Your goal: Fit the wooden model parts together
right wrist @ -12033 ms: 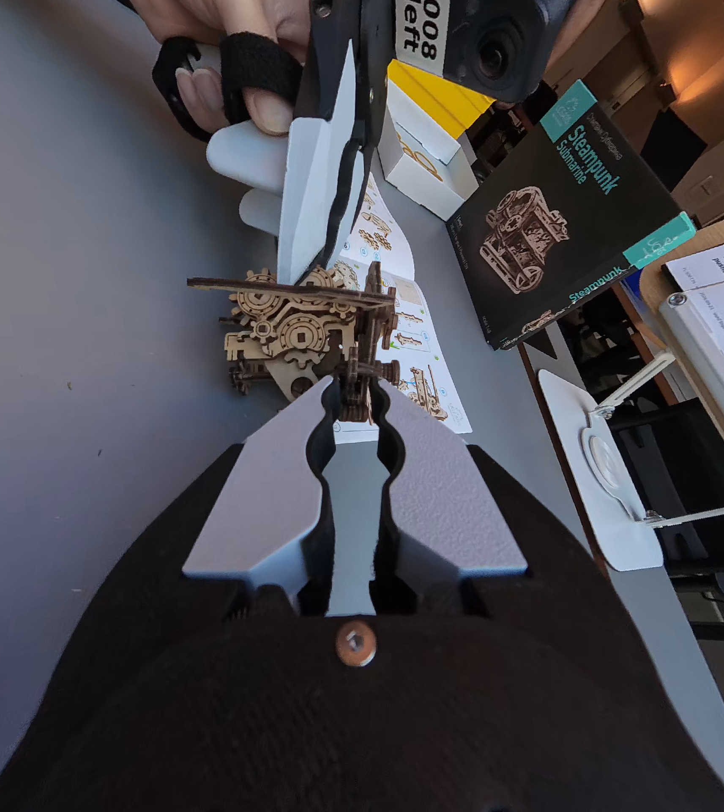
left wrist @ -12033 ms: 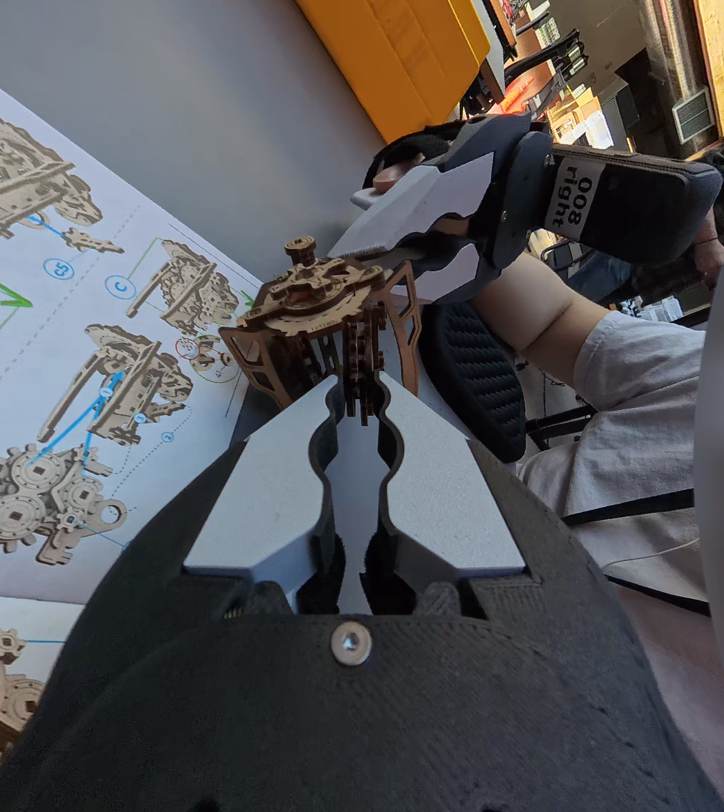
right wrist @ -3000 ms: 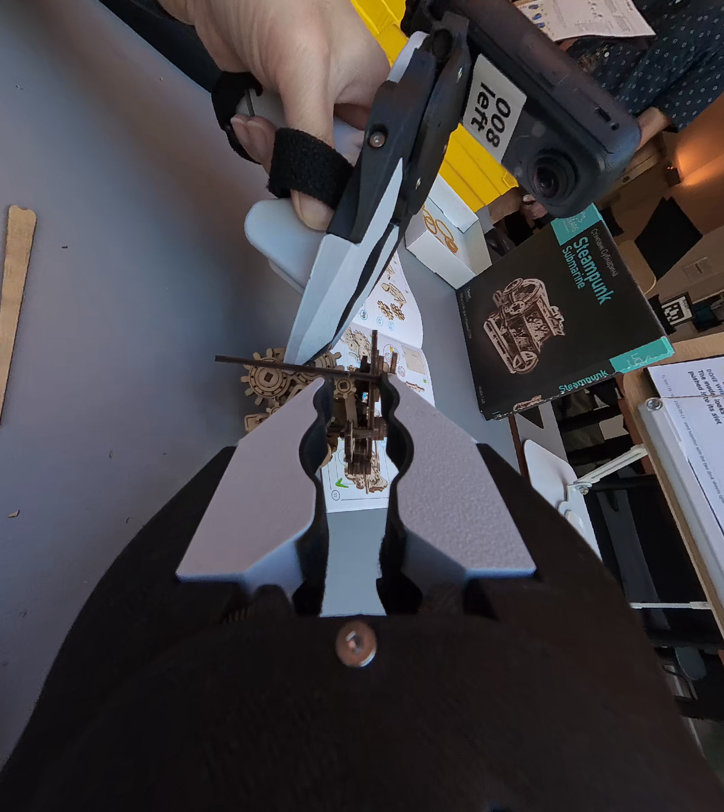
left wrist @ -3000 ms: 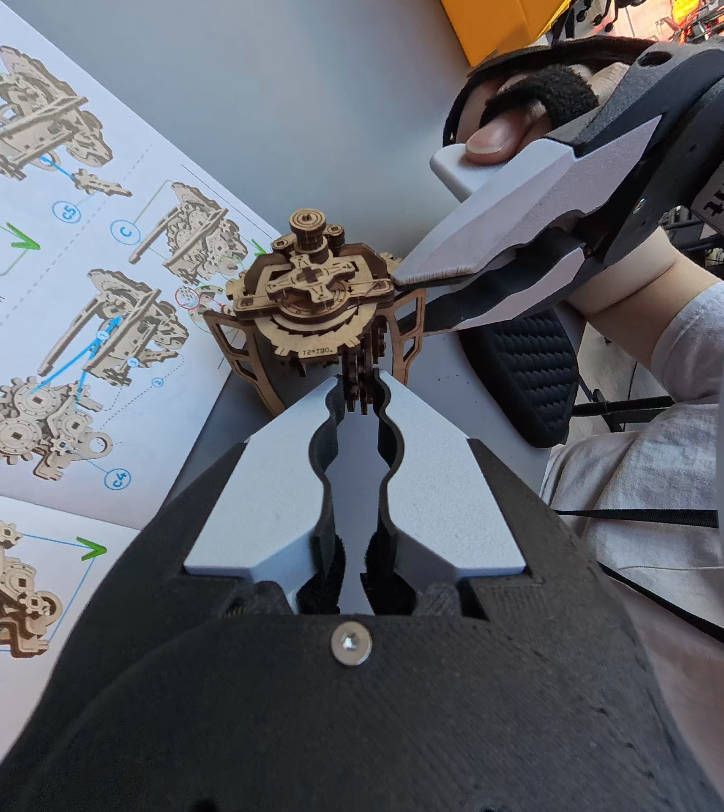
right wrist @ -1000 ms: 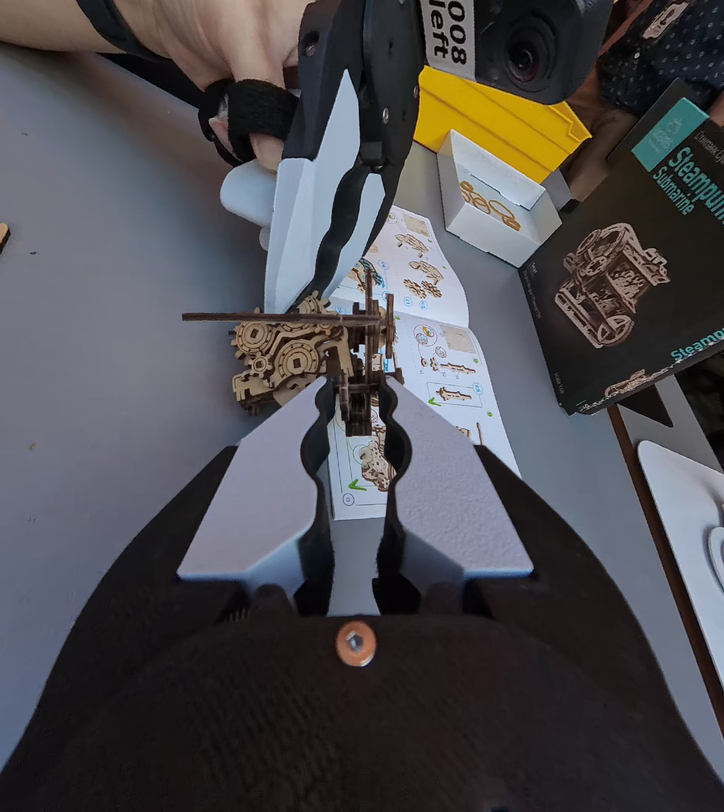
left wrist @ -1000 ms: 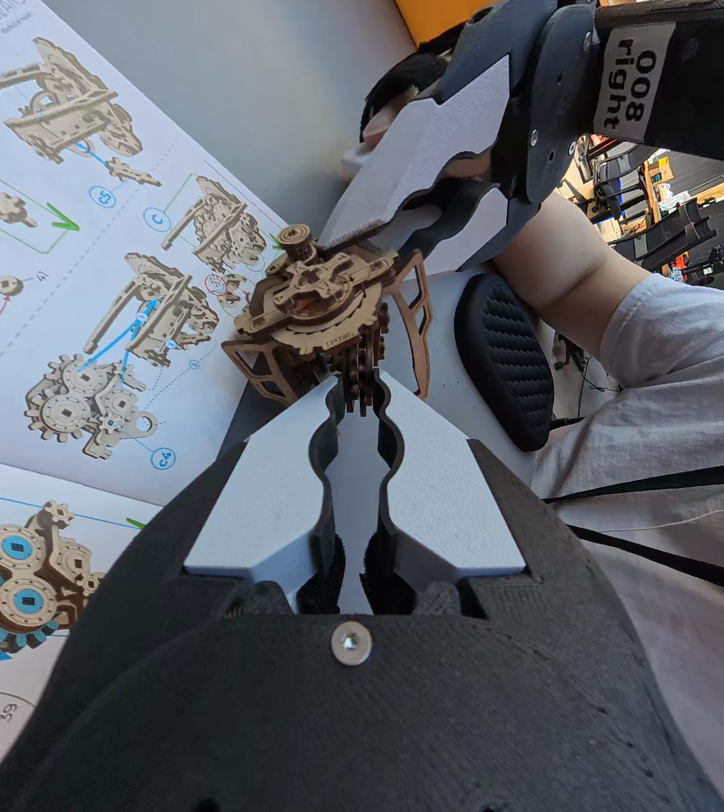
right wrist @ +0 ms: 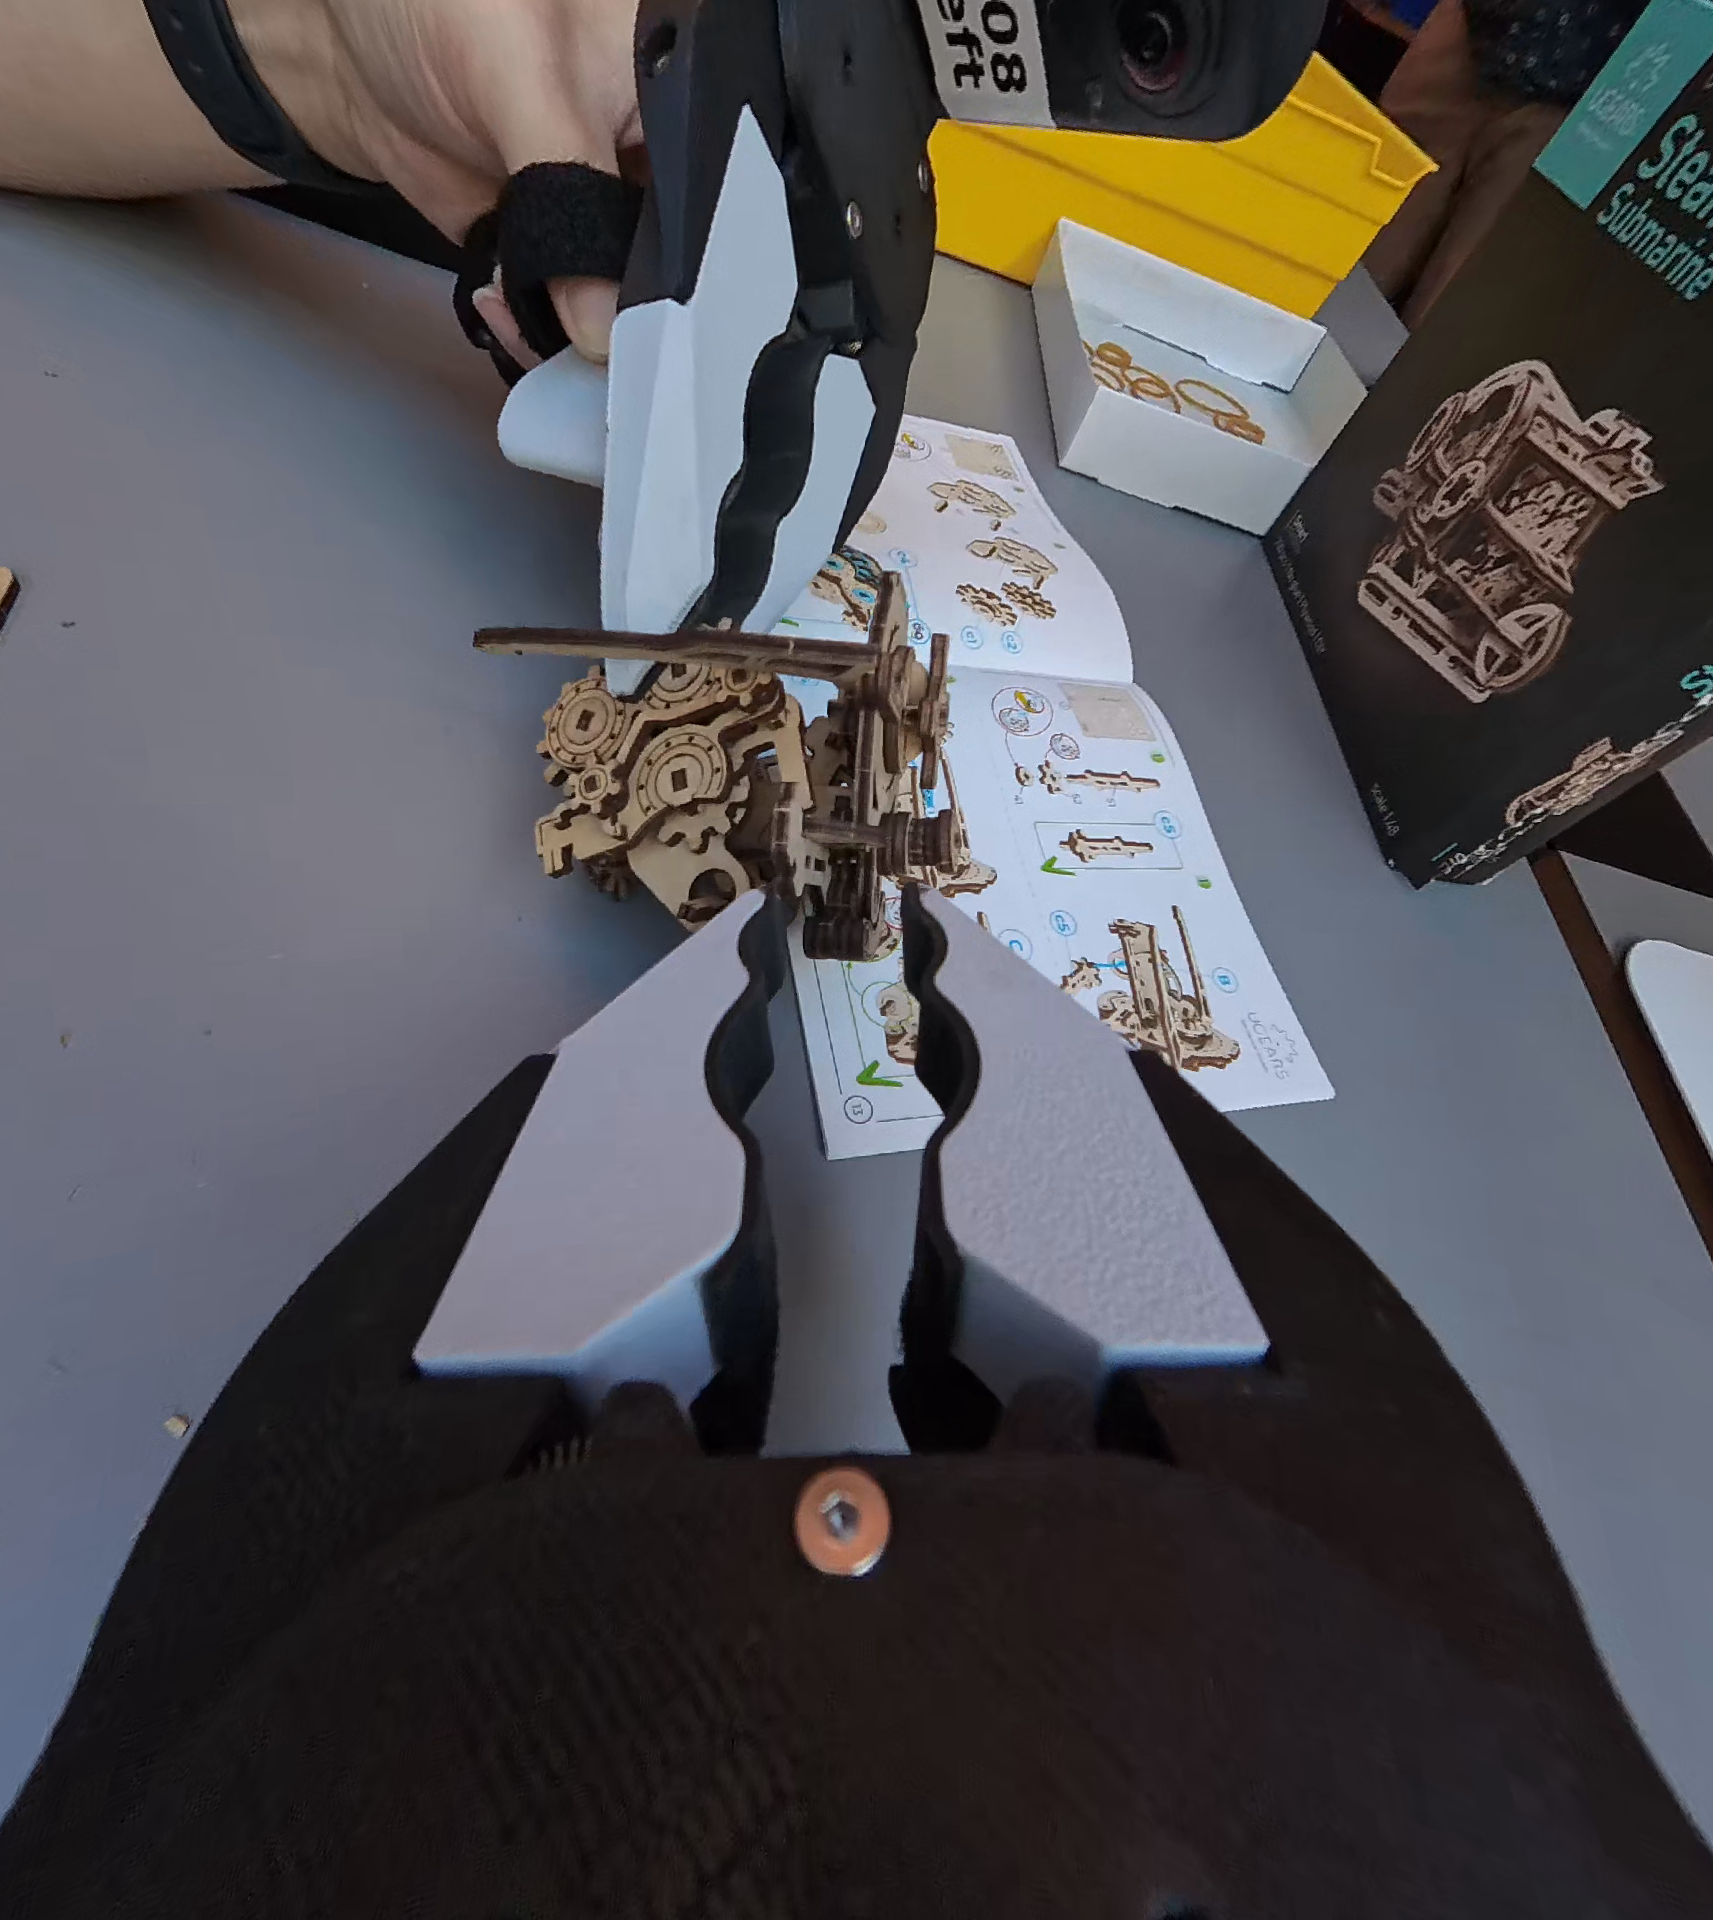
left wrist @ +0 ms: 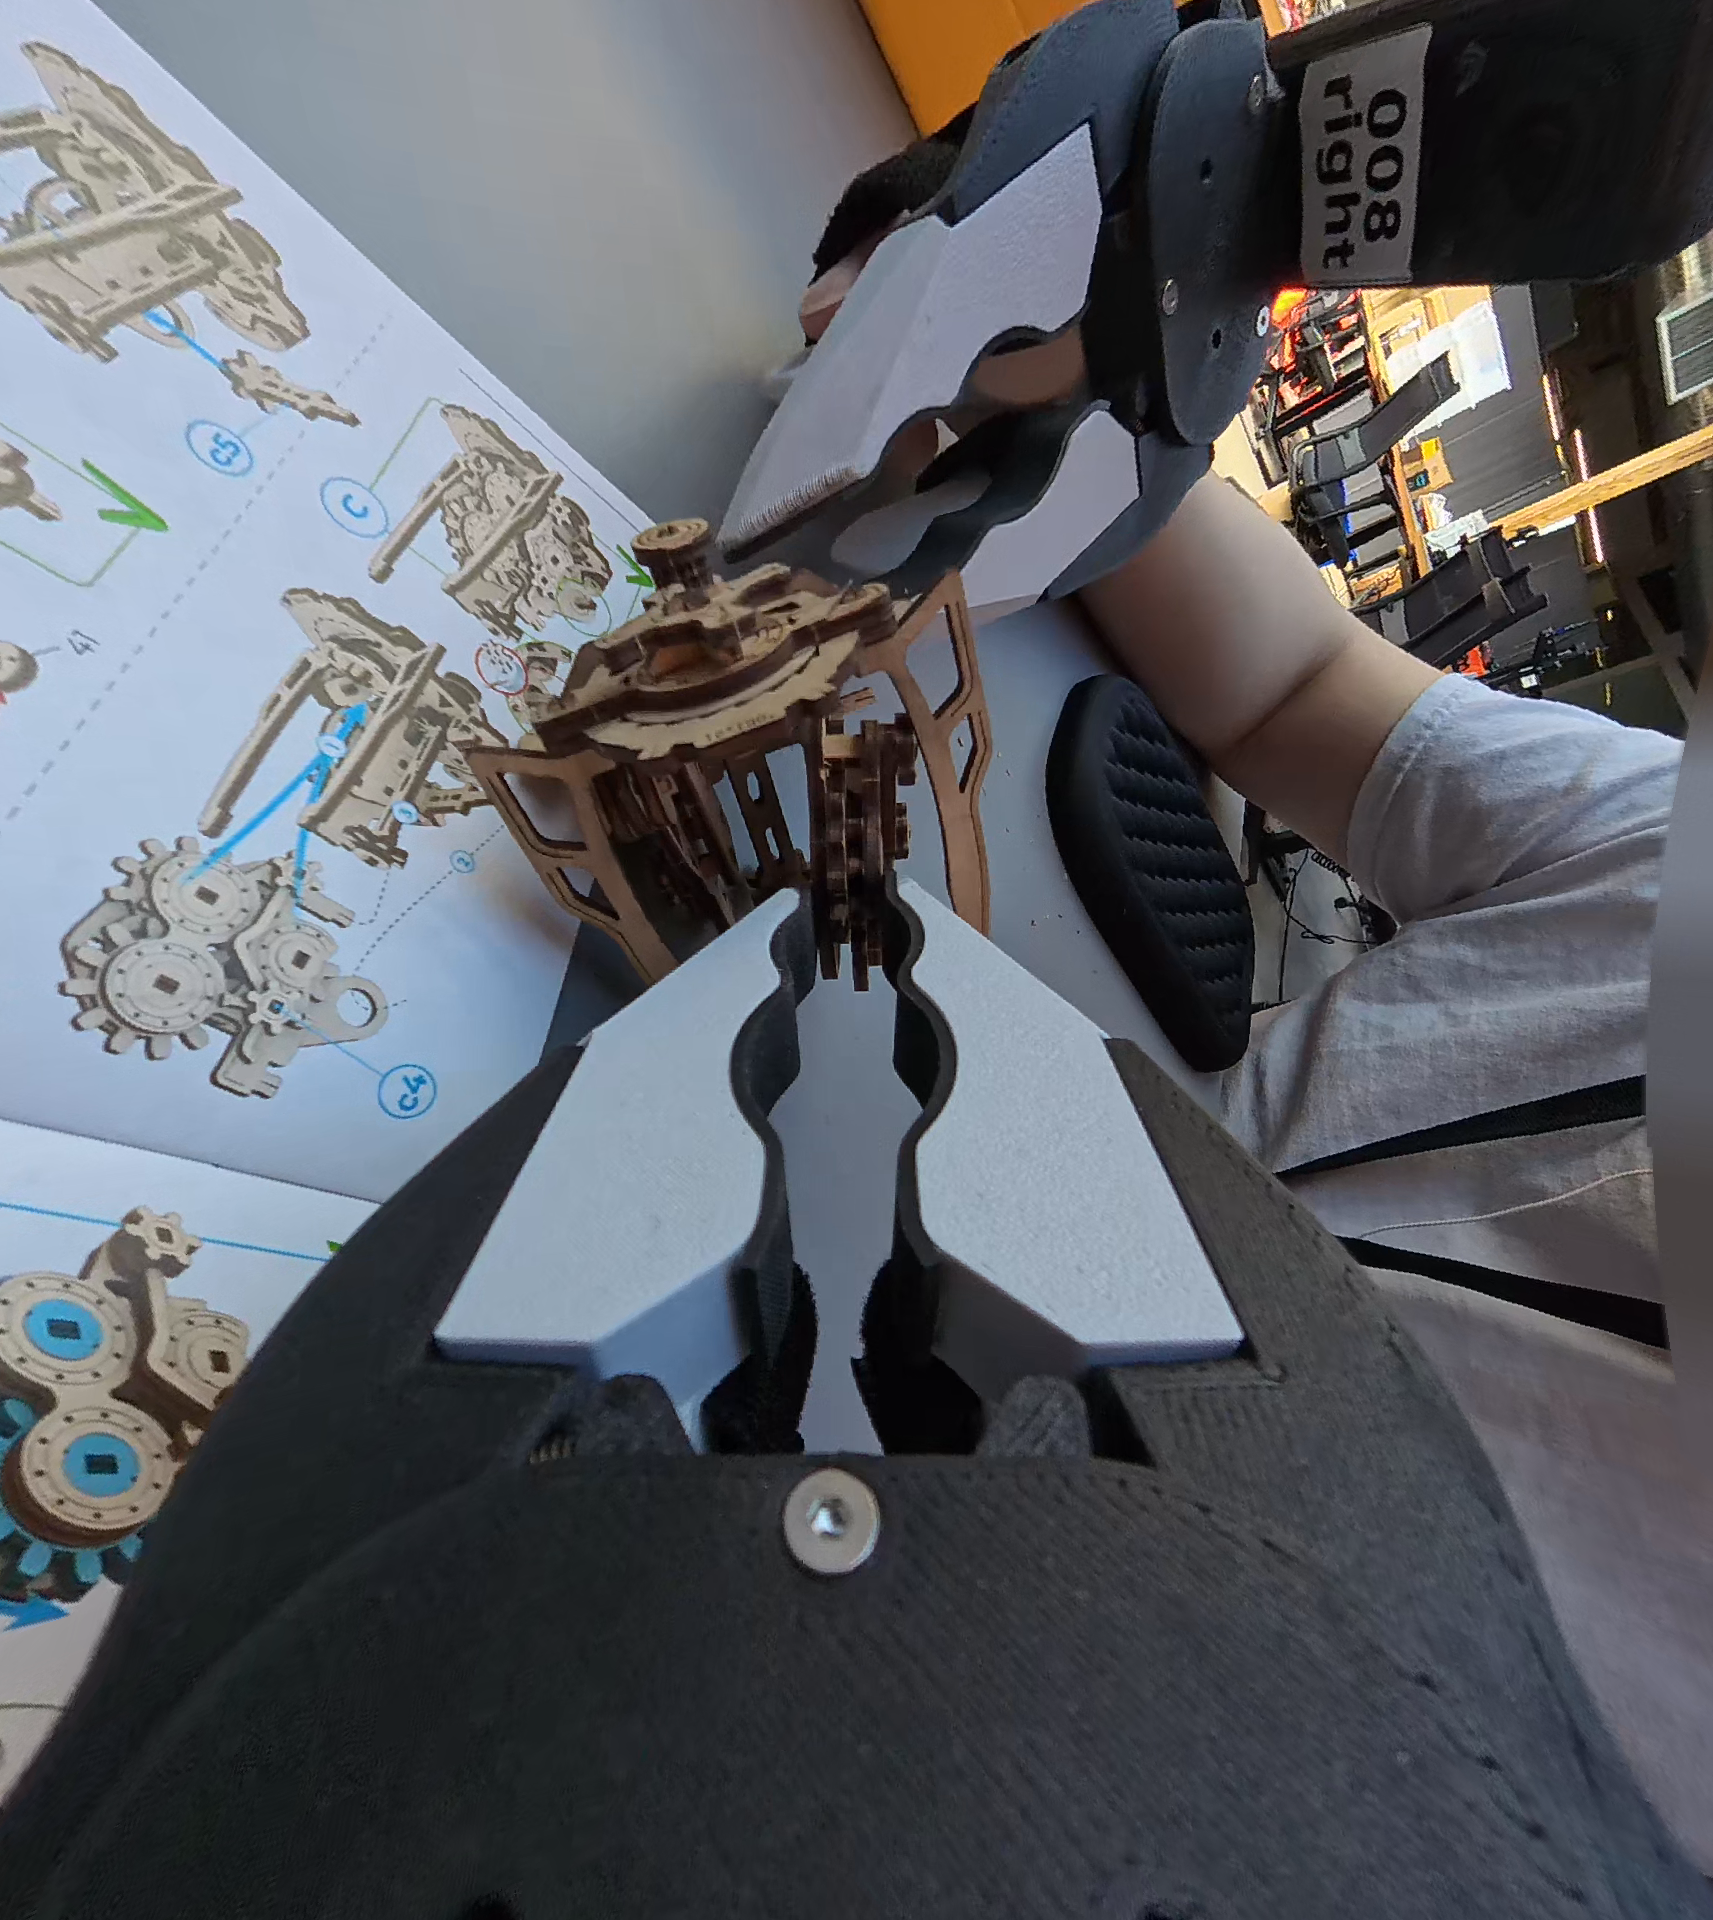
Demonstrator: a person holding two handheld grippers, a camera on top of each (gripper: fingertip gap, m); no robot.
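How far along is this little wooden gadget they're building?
Much looks done: the brown wooden gear model already has meshed cogs, a frame and a top disc. In hand: the left gripper pinches its gear stack while the right gripper clamps the knob end. How much remains is unclear; the open illustrated instruction booklet lies underneath.

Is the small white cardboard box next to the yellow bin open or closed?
Open. The white cardboard box has no lid over it, and light wooden rings lie visible inside, beside the yellow bin.
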